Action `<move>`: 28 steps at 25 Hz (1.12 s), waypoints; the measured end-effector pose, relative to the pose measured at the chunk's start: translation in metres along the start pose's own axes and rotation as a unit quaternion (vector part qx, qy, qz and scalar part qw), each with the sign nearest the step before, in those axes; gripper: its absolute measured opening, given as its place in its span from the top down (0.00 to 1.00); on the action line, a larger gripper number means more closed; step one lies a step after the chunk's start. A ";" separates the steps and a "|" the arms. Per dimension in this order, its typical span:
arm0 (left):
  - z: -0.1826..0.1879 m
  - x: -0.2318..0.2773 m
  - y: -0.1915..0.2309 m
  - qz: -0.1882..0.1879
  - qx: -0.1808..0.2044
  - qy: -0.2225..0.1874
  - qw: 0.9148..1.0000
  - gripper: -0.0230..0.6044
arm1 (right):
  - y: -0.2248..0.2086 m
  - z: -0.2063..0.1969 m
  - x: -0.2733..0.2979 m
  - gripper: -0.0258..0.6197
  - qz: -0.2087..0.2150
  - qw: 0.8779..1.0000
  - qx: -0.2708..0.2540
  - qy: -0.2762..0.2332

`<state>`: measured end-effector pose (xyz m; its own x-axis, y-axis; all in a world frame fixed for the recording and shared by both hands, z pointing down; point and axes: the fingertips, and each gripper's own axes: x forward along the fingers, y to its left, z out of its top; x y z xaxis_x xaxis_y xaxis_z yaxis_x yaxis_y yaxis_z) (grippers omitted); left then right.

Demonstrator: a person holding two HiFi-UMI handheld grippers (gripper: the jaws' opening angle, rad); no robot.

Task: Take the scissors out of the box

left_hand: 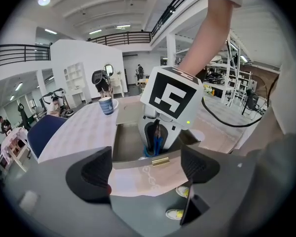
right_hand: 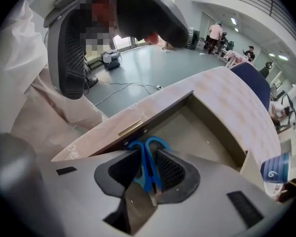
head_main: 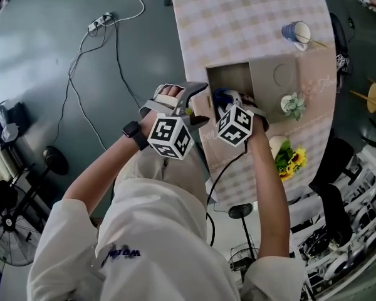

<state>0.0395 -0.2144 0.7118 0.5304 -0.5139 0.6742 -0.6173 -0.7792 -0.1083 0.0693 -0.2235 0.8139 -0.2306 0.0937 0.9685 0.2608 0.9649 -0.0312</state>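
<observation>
An open box [head_main: 229,77] stands on the checked table [head_main: 250,17], its lid [head_main: 301,80] folded out to the right. Blue-handled scissors [right_hand: 155,143] stand inside, against the wall with the brass latch [right_hand: 130,127]. My right gripper [right_hand: 147,174] points steeply down into the box and is shut on the scissors' handles. From the left gripper view the scissors [left_hand: 157,144] show under the right gripper's marker cube [left_hand: 170,93]. My left gripper [left_hand: 148,169] stays open just outside the latch wall [left_hand: 138,179]; whether it touches the wall is unclear.
A blue-and-white mug [head_main: 297,31] sits at the table's far right. A small potted plant [head_main: 292,104] and yellow flowers [head_main: 288,158] stand beside the lid. Cables and a power strip [head_main: 100,21] lie on the floor to the left.
</observation>
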 end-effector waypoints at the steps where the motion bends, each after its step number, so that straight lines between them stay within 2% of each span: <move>1: -0.001 0.000 0.000 0.001 -0.003 0.000 1.000 0.27 | 0.000 0.000 0.000 0.79 0.005 1.000 -0.005 0.002; 8: 0.000 -0.002 -0.004 -0.002 -0.006 -0.001 1.000 0.27 | 0.001 0.002 -0.001 0.79 0.001 1.000 0.005 -0.010; 15: 0.004 -0.001 -0.006 0.000 0.007 -0.005 1.000 0.30 | 0.000 0.001 -0.002 0.82 -0.010 1.000 0.020 -0.022; 21: 0.014 -0.010 -0.003 0.019 0.029 -0.019 0.999 0.31 | 0.002 -0.001 -0.004 0.84 -0.034 0.995 0.066 -0.064; 28: 0.029 -0.027 0.007 0.035 0.016 -0.042 0.998 0.33 | -0.005 -0.007 -0.015 0.84 -0.074 0.984 0.131 -0.090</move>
<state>0.0376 -0.2162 0.6715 0.5348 -0.5939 0.6011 -0.6355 -0.7515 -0.1771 0.0775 -0.2318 0.8014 -0.4173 -0.0333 0.9082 -0.0339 0.9992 0.0210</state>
